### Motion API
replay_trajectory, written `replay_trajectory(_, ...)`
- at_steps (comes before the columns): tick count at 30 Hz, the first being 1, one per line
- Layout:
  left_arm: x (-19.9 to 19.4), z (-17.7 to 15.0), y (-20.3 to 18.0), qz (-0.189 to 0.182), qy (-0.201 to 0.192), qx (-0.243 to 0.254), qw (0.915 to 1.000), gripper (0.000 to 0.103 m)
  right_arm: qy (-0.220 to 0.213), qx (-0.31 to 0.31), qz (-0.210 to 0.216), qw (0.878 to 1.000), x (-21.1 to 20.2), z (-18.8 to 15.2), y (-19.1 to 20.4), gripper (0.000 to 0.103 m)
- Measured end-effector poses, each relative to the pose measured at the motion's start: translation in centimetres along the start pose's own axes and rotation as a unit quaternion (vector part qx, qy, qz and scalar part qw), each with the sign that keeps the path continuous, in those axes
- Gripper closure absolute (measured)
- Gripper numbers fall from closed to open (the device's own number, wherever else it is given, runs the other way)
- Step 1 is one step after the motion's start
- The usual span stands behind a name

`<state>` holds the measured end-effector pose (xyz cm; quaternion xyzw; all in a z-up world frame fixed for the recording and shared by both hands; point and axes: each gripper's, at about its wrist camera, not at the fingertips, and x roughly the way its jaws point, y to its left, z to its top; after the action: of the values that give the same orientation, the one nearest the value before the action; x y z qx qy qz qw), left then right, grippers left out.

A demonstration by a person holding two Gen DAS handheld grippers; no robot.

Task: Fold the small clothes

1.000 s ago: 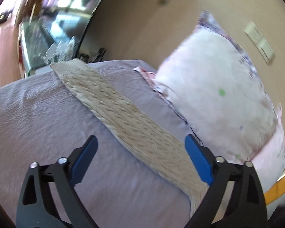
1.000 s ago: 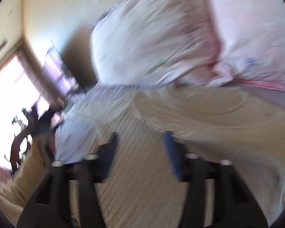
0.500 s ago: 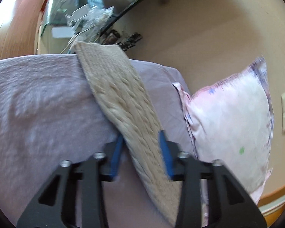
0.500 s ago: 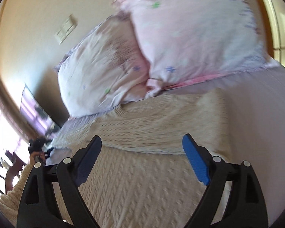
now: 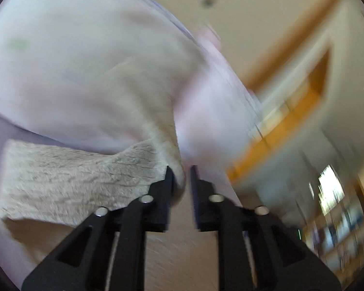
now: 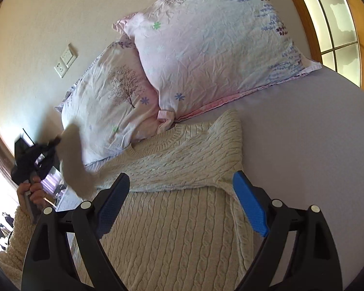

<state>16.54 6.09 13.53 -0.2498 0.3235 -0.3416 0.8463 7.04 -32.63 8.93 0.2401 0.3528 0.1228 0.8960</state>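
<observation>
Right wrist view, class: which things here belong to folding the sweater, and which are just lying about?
Part of the job:
cream cable-knit sweater
its sleeve, pinched in the left gripper
right gripper, open above the sweater
bed sheet, the folding surface

Just lying about:
front pillow
tree-print pillow
wall switch
window

The cream sweater point(image 6: 182, 160) is chunky cable-knit wool; the pillows point(image 6: 206, 55) are crinkled printed cotton.

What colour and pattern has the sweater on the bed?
Cream cable knit sweater; clearest in the right wrist view.
</observation>
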Motion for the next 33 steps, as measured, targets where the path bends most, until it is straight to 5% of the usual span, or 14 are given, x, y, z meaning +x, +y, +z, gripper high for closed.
replay_trajectory(1,2.7,-2.0,-2.3,-0.021,0.055,0.028,0.9979,0.059,0.006,-0.003,0.004,1.000,-0.3,-0.2,0.0,0.014)
replay_trajectory(3,3.6,-4.8,-4.0,-0.030,0.094,0.058,0.9934,0.052,0.018,-0.014,0.024,0.999,-1.3,-0.8,0.0,0.013)
replay_trajectory(5,1.6,-6.8,-4.0,-0.022,0.095,0.070,0.9928,0.036,0.031,-0.027,0.045,0.998,-2.9,-1.8,-0.3,0.009)
replay_trajectory(10,-9.1,-12.4,-2.2,0.031,0.068,0.083,0.9937,0.023,0.091,0.000,0.139,0.986,-6.4,-5.4,-3.1,0.008)
replay_trajectory(16,-19.2,-21.2,3.7,0.077,0.069,-0.027,0.9943,0.019,0.171,0.071,0.188,0.965,-8.5,-11.5,-6.9,0.010)
replay_trajectory(20,-19.8,-25.4,6.4,0.067,0.080,-0.093,0.9902,0.019,0.203,0.112,0.201,0.952,-6.6,-14.7,-7.9,0.011)
replay_trajectory(25,-16.6,-27.0,7.0,0.039,0.096,-0.105,0.9891,0.020,0.219,0.144,0.242,0.934,-3.2,-17.1,-7.7,0.027)
replay_trajectory(26,-16.0,-27.1,7.1,0.030,0.091,-0.110,0.9893,0.023,0.219,0.144,0.247,0.933,-2.7,-17.5,-7.5,0.032)
replay_trajectory(27,-15.7,-27.1,7.3,0.020,0.085,-0.117,0.9892,0.026,0.217,0.143,0.252,0.932,-2.5,-17.5,-7.5,0.048)
replay_trajectory(28,-15.3,-27.0,7.3,0.015,0.082,-0.123,0.9889,0.037,0.209,0.138,0.260,0.932,-2.3,-17.6,-7.1,0.073)
replay_trajectory(29,-14.9,-27.1,7.5,0.010,0.084,-0.137,0.9869,0.054,0.200,0.130,0.264,0.935,-2.4,-17.6,-6.8,0.084)
replay_trajectory(31,-14.2,-27.3,7.4,0.007,0.098,-0.144,0.9847,0.086,0.185,0.118,0.271,0.937,-3.0,-17.2,-6.3,0.093)
replay_trajectory(33,-13.7,-27.4,6.9,0.010,0.105,-0.146,0.9836,0.096,0.170,0.105,0.278,0.940,-3.8,-16.3,-5.6,0.094)
